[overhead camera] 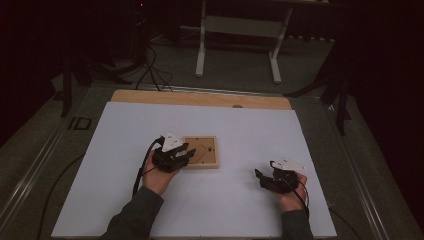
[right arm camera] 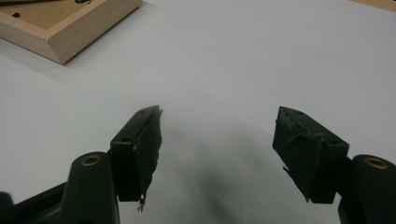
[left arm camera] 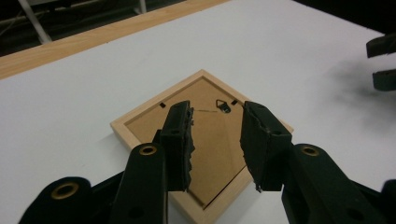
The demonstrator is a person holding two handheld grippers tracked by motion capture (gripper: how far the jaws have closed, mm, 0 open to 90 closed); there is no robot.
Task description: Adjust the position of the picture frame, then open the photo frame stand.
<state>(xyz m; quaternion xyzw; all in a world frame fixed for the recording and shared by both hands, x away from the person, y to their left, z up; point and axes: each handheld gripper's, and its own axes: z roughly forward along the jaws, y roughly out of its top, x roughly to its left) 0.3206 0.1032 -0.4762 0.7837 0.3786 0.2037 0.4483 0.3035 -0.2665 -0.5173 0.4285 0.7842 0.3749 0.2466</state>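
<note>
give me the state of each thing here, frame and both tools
picture frame: lying flat, back side up, backing board in place
hanger: flat against the backing
left tool: open, over the frame, holding nothing
right tool: open wide, over bare white table

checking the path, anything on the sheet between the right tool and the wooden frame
Nothing: in the high view, only bare white sheet lies between the right tool and the wooden frame. The right gripper view shows the same bare stretch.
</note>
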